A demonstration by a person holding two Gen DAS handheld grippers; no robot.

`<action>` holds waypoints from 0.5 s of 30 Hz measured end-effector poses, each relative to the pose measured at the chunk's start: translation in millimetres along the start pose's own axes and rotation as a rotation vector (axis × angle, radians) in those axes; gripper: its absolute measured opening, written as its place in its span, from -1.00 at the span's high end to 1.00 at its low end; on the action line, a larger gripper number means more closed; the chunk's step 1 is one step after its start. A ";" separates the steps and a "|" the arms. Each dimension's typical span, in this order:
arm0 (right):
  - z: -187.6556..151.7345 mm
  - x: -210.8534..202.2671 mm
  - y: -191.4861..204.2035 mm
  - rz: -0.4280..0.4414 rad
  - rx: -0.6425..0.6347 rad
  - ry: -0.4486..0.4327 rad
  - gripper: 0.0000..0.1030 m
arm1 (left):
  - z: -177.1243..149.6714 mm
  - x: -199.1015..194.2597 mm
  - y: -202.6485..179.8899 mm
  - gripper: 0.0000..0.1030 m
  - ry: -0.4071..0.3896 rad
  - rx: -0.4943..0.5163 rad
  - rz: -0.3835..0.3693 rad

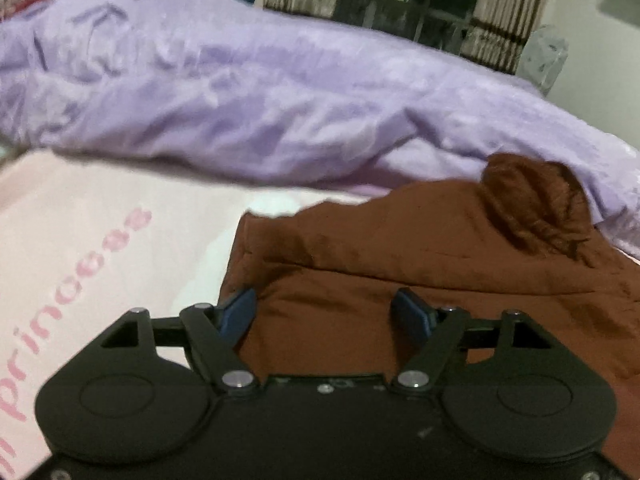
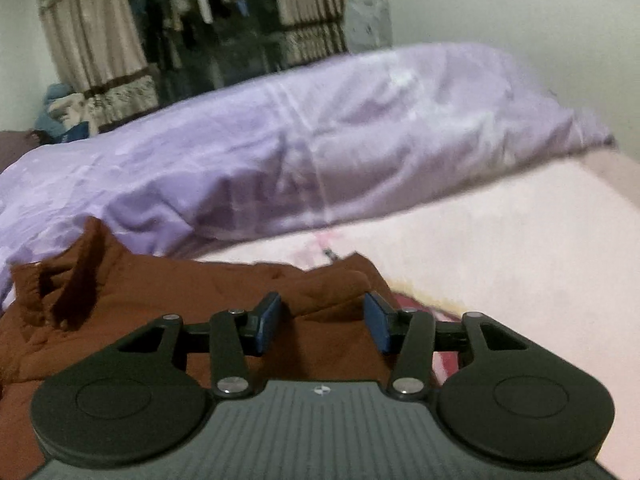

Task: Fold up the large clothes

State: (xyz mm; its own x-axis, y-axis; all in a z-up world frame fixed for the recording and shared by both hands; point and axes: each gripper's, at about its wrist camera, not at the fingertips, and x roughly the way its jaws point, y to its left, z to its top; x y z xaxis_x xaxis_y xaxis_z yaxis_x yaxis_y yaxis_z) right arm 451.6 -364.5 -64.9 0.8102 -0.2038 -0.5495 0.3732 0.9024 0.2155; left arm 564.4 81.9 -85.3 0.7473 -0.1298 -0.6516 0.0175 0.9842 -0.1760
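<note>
A rust-brown garment (image 1: 400, 256) lies crumpled on a pink bed sheet (image 1: 100, 216); it also shows in the right wrist view (image 2: 168, 288). A ribbed cuff or collar (image 1: 532, 204) sticks up at its far right. My left gripper (image 1: 326, 314) is open, its blue pads over the garment's left edge, with nothing held. My right gripper (image 2: 324, 322) is open, with a raised fold of the brown cloth (image 2: 332, 284) between its blue pads; they do not pinch it.
A rumpled lilac duvet (image 1: 240, 92) lies across the bed behind the garment, also in the right wrist view (image 2: 340, 132). The pink sheet (image 2: 500, 248) extends to the right. Curtains (image 2: 100, 40) and a dark window stand beyond the bed.
</note>
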 end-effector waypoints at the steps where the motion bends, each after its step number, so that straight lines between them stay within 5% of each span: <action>1: -2.0 2.8 -1.5 0.002 0.006 0.012 -0.08 | -1.6 3.3 3.9 -0.57 -0.001 -0.021 -0.012; 7: -10.1 -5.4 0.4 -0.002 -0.013 -0.003 -0.08 | -5.5 -3.7 6.8 -0.56 -0.041 -0.044 -0.029; 15: -19.4 -101.8 12.4 0.022 -0.122 -0.127 -0.07 | -23.2 -102.1 -17.6 -0.57 -0.151 0.056 0.008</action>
State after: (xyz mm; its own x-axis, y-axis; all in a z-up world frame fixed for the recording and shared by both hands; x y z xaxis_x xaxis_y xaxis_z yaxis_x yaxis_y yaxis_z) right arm 365.0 -325.2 -22.0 0.8710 -0.2231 -0.4377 0.3037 0.9448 0.1227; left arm 472.3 75.0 -32.8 0.8387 -0.1069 -0.5340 0.0454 0.9909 -0.1271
